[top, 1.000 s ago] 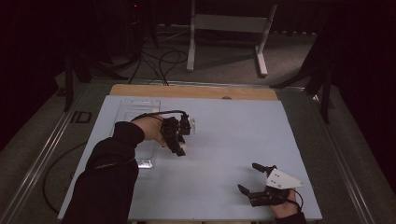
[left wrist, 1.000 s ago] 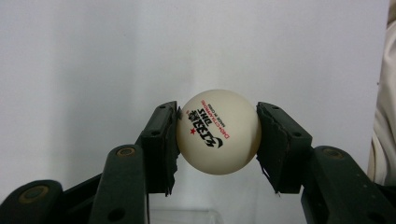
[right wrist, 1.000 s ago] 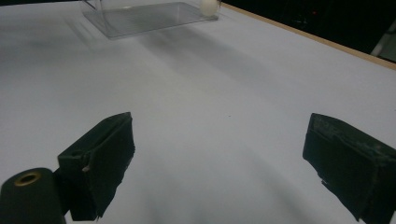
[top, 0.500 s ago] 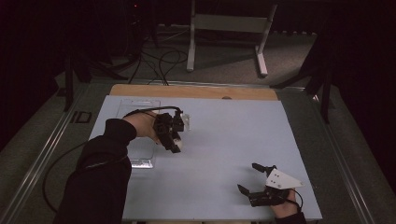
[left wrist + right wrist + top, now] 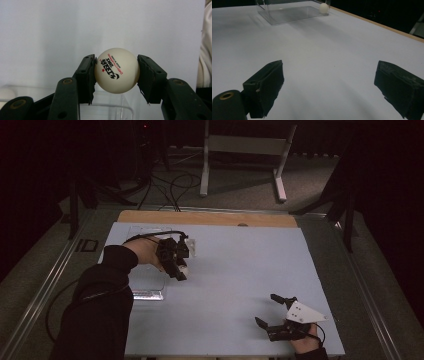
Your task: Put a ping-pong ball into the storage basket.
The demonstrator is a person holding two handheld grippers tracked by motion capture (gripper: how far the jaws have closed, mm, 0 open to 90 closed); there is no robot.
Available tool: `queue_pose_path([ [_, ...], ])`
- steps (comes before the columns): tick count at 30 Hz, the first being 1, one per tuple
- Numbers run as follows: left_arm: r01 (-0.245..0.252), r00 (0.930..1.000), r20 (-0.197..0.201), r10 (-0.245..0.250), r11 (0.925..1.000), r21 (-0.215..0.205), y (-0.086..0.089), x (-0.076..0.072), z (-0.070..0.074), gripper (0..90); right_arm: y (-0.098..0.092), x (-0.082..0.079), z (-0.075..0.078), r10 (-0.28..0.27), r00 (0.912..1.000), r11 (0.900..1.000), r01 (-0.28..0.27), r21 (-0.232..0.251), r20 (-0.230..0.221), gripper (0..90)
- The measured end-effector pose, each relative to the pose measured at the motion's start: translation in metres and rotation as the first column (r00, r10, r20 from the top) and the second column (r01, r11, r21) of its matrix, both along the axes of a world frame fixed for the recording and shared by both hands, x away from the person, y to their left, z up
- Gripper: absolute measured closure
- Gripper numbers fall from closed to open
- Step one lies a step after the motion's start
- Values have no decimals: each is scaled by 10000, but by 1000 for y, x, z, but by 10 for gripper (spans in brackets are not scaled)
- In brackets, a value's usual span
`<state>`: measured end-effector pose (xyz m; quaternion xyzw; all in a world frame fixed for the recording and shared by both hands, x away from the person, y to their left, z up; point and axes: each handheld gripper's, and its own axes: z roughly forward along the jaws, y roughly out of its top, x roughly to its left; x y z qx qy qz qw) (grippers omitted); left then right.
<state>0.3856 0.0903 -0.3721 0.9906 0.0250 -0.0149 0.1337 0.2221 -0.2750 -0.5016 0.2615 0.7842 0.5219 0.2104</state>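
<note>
High view, left to right. A clear rectangular plastic box [image 5: 145, 265] stands on the pale blue sheet of the table [image 5: 240, 270], toward its left side; the person's dark-sleeved left forearm [image 5: 107, 285] reaches over it. The left gripper [image 5: 181, 270] is held just right of the box, above the table, its black cable arching over the hand. In the left gripper view its two black padded fingers [image 5: 86, 78] are clamped on a white table-tennis ball with red and black printed lettering [image 5: 116, 70]: one pad presses on each side of the ball, which sits between the fingertips, clear of the table surface; the box's transparent rim [image 5: 107, 105] lies below and behind it.

Lower right of the high view: the right gripper [image 5: 270, 310], topped by a grey three-cornered plate, rests low near the table's near edge, well apart from the left gripper. In the right gripper view its black fingers [image 5: 265, 85] stand wide apart with only bare table between them. Farther off in that view stands the clear box [image 5: 287, 12], with a second white ball [image 5: 323, 8] at its far corner; whether this ball lies inside or just beside the box cannot be told.
</note>
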Motion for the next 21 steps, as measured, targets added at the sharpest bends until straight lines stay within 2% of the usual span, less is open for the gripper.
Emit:
queue_pose_path([
  [16, -487, 9979, 418, 493, 9987, -144, 25, 2, 11, 519, 2, 1, -1, 12, 9999, 9999, -13, -101, -121, 87],
  [21, -714, 9958, 545, 731, 9969, -320, 34, 3, 14, 519, 2, 1, -2, 28, 9999, 9999, -30, -143, -147, 87],
])
